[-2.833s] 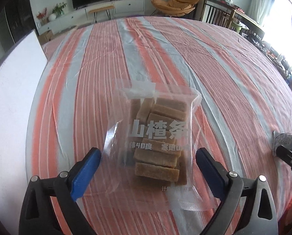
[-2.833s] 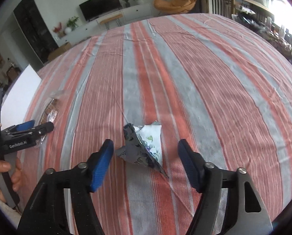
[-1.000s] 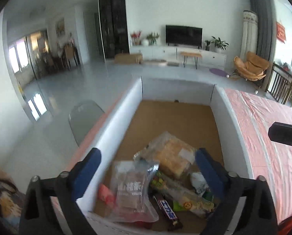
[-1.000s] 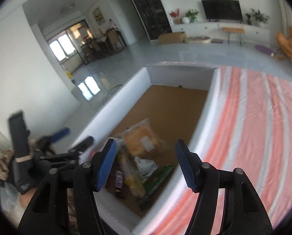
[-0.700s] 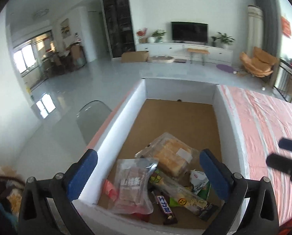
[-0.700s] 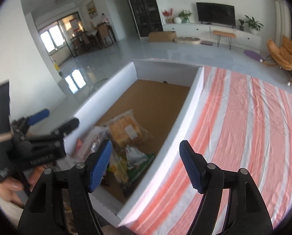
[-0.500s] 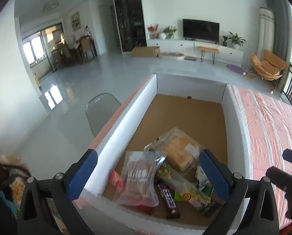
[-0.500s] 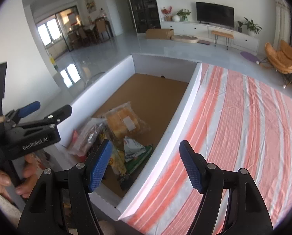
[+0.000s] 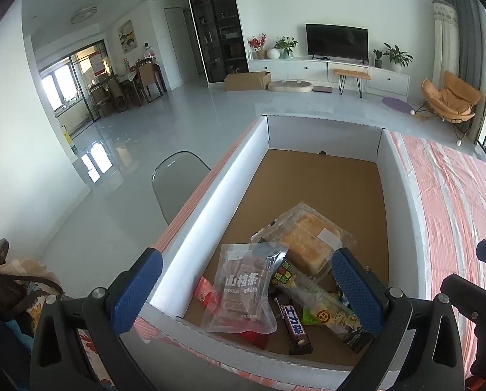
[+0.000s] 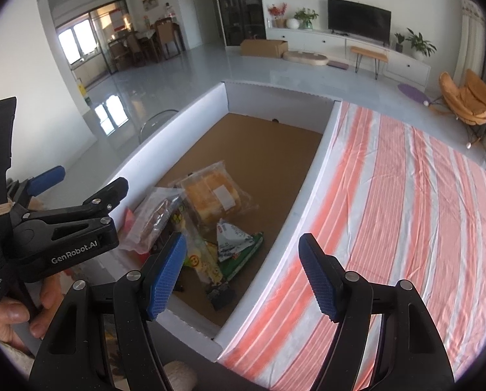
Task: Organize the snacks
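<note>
The left hand-held gripper [image 9: 243,288] is seen spread wide and empty above the near end of the white-walled box [image 9: 210,195], with no pad in contact with any packet. The box stands at the left edge of the counter [image 9: 454,202], which is covered by a striped cloth in orange and grey. The snacks are gathered at the near end of the brown box floor; the far end is bare.

From left to right the following are noted: a red packet [image 9: 204,295], largely covered; a clear bag of brown bars [image 9: 246,290] with white lettering, lying flat on top; a dark chocolate bar [image 9: 294,324]; a long printed wrapper [image 9: 314,296] set diagonally; a clear bag of yellow cake [image 9: 306,244] behind these; and a small triangular printed pouch [image 10: 233,236] near the right wall, seen in the right wrist view.

The right hand-held gripper [image 10: 241,272] is held over the right wall of the box, its jaws having just been opening, with nothing between them. It is likewise empty.

The step in hand is judged to be a deposit just completed, both packets now resting in the box. No further snack is visible on the cloth in either view; the next move is judged to call for a check of the counter for remaining items.
</note>
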